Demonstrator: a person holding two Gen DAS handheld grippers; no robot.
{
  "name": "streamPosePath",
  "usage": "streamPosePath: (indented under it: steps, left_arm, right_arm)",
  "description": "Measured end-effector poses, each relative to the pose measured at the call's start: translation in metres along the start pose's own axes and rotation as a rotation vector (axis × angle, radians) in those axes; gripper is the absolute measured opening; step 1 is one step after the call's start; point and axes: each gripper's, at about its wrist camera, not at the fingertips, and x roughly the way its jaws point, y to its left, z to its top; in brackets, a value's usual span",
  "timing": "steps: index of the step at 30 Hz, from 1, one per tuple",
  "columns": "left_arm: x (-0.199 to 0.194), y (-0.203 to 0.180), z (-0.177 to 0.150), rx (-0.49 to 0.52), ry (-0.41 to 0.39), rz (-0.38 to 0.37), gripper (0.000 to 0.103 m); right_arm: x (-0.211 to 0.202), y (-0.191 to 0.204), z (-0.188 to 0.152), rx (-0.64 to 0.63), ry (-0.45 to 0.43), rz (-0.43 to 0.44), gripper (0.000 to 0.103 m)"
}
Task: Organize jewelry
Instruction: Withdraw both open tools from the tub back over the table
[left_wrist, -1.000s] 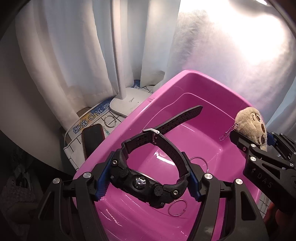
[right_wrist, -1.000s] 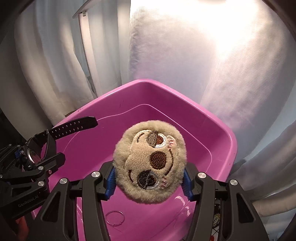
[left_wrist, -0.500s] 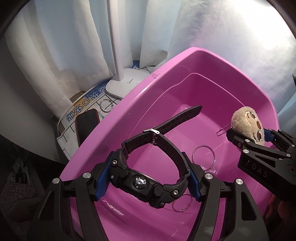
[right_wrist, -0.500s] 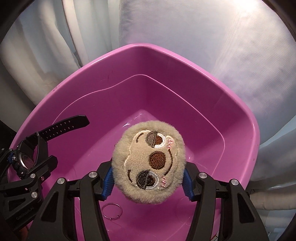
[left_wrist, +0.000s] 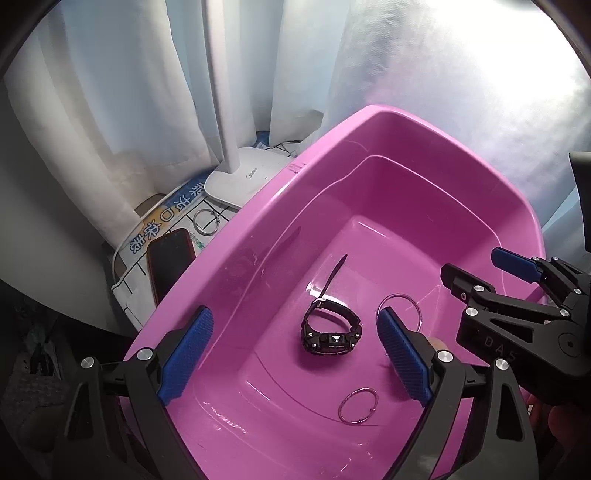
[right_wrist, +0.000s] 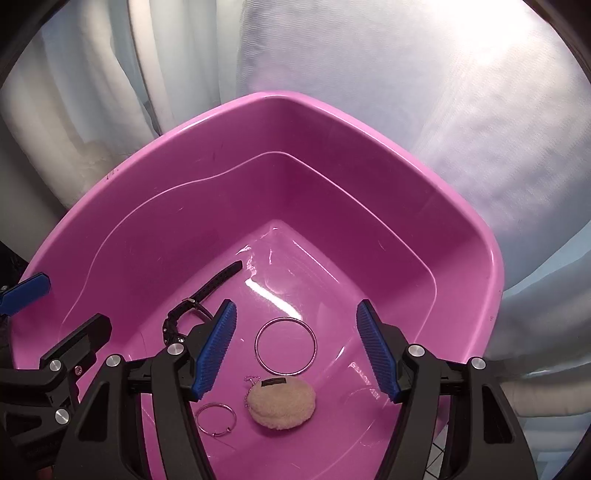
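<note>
A black wristwatch (left_wrist: 330, 334) lies on the floor of the pink tub (left_wrist: 258, 236), strap pointing away. My left gripper (left_wrist: 295, 354) hovers above it, its jaws opening, nothing between the blue pads. In the right wrist view a tan plush keychain (right_wrist: 282, 402) rests face down on the tub (right_wrist: 443, 236) floor. My right gripper (right_wrist: 295, 352) hangs above it, jaws opening, holding nothing. A large silver bangle (right_wrist: 286, 345) and a small ring (right_wrist: 216, 419) lie beside the plush. The watch (right_wrist: 192, 310) is partly hidden behind my right gripper's left finger.
Left of the tub, a silver ring (left_wrist: 207, 221), a red-edged phone (left_wrist: 170, 258) and a white lamp base (left_wrist: 247, 177) sit on printed paper. White curtains hang close behind. My right gripper (left_wrist: 471, 264) reaches in over the tub's right side.
Both grippers have let go: the watch dropped from the left one and the plush from the right one onto the tub floor. Both sets of jaws stand wider than before.
</note>
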Motion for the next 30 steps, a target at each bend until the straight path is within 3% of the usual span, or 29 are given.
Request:
streamPosePath:
  steps: [6, 15, 23, 30]
  left_arm:
    - [-0.013, -0.001, -0.001, -0.002, -0.027, -0.006, 0.089]
    - [-0.069, -0.021, -0.007, 0.03, -0.132, -0.057, 0.089]
    - [-0.105, -0.072, -0.041, 0.094, -0.177, -0.16, 0.089]
    - [-0.118, -0.131, -0.084, 0.168, -0.167, -0.261, 0.09]
  right_arm:
    - [-0.02, -0.006, -0.005, 0.023, -0.055, 0.019, 0.065]
    - [-0.098, -0.042, -0.041, 0.097, -0.229, 0.061, 0.065]
    - [-0.153, -0.099, -0.118, 0.206, -0.292, -0.003, 0.065]
    - [-0.178, -0.16, -0.209, 0.349, -0.264, -0.111, 0.065]
